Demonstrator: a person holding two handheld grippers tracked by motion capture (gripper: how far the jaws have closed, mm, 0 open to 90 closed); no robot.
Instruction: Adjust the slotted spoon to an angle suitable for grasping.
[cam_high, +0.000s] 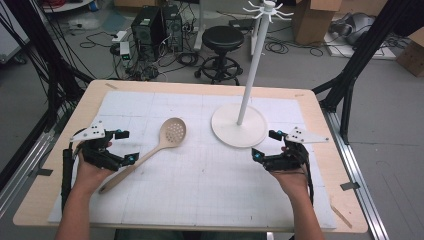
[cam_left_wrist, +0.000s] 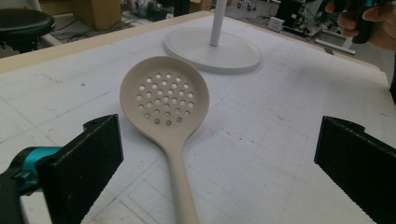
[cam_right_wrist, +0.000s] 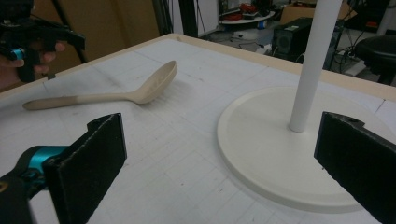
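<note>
While we look down from the high view, we find the slotted spoon (cam_high: 150, 150) lying flat on the white mat (cam_high: 200, 185) left of centre, its perforated bowl toward the upper middle and its handle running down to the lower left. Our left gripper (cam_high: 123, 146) sits at the left of the frame, just beside the handle, jaws spread with nothing between them. Our right gripper (cam_high: 265, 144) is at the right, equally wide and empty, near the round base of the white stand (cam_high: 239, 126) (its pole rises to the top of the frame).

From the left gripper view, the spoon (cam_left_wrist: 166, 109) fills the centre, handle leading down between the two parted jaws, untouched by either.

From the right gripper view, the stand's base (cam_right_wrist: 275, 154) lies between the open jaws at the right, while the spoon (cam_right_wrist: 116, 93) rests at the upper left.
</note>
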